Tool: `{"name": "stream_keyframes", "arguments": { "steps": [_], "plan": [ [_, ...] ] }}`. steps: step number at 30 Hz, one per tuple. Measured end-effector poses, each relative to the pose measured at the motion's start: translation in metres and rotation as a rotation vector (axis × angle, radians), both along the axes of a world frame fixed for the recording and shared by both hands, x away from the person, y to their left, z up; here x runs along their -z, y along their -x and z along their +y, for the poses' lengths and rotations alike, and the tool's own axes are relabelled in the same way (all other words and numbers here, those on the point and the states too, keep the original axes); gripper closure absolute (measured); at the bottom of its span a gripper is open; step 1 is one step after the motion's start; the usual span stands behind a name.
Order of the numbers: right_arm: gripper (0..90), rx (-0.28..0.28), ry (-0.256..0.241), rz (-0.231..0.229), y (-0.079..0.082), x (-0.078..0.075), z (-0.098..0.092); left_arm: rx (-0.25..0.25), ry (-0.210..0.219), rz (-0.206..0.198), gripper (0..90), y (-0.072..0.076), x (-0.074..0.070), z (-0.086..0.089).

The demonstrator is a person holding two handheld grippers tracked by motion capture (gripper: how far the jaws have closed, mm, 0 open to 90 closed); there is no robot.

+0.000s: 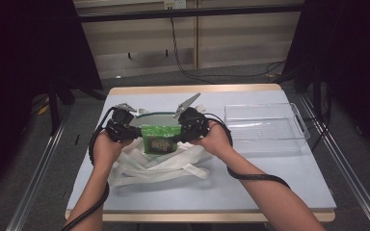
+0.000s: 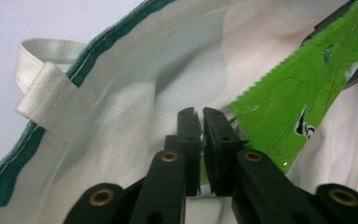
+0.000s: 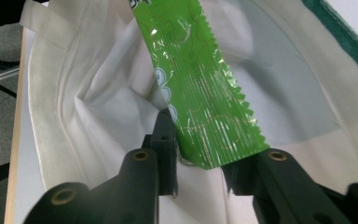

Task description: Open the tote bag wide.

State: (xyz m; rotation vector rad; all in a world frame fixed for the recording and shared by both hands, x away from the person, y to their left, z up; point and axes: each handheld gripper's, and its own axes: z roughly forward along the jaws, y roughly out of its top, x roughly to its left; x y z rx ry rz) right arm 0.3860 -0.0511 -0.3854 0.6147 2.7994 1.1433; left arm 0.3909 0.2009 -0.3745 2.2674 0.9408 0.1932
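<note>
The left claw (image 2: 201, 116) is pressed together on the near corner of a green snack packet (image 2: 303, 93), while the right claw (image 3: 200, 140) pinches the packet's crimped opposite end. Between them the packet hangs over the open mouth of a white tote bag (image 1: 159, 166) with green trim, which lies slumped on the middle of the surface (image 1: 270, 178). A clear plastic tray (image 1: 265, 127) sits near the surface's right edge.
</note>
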Motion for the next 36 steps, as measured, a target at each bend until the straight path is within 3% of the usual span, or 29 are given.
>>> {"name": "stream_keyframes", "arguments": {
  "steps": [2, 7, 10, 14, 19, 20, 22, 25, 29, 33, 36],
  "plan": [
    [71.2, 0.002, 0.001, 0.007, 0.001, 0.0, -0.003, -0.03, 0.008, 0.002, 77.0, 0.001, 0.0, -0.001],
    [72.3, 0.01, 0.013, 0.019, 0.002, -0.001, -0.013, -0.044, -0.011, -0.013, 60.2, 0.001, 0.001, 0.0],
    [72.8, 0.017, 0.016, 0.031, 0.004, 0.0, -0.019, -0.068, 0.01, -0.018, 56.2, 0.004, 0.0, 0.0],
    [73.7, 0.025, 0.012, 0.037, 0.004, 0.002, -0.024, -0.067, -0.001, -0.036, 46.5, 0.008, 0.001, -0.001],
    [75.4, 0.042, 0.008, 0.055, 0.002, 0.003, -0.028, -0.034, -0.028, -0.045, 38.8, 0.013, 0.004, -0.003],
    [75.8, 0.048, 0.004, 0.057, 0.002, 0.003, -0.028, -0.046, -0.021, -0.06, 37.0, 0.015, 0.006, -0.004],
    [76.2, 0.05, 0.004, 0.064, 0.001, 0.003, -0.029, -0.039, -0.057, -0.075, 34.2, 0.017, 0.005, -0.003],
    [76.8, 0.062, 0.007, 0.084, 0.001, 0.002, -0.029, -0.058, -0.043, -0.084, 29.9, 0.021, 0.007, -0.004],
    [77.2, 0.066, 0.011, 0.097, -0.001, 0.001, -0.03, -0.018, -0.08, -0.101, 25.3, 0.027, 0.008, -0.007],
    [78.1, 0.072, 0.014, 0.119, -0.003, 0.0, -0.03, -0.019, -0.059, -0.104, 22.5, 0.031, 0.01, -0.009],
    [79.4, 0.061, 0.012, 0.119, -0.003, -0.002, -0.03, -0.016, -0.067, -0.108, 21.3, 0.033, 0.012, -0.009]
  ]
}}
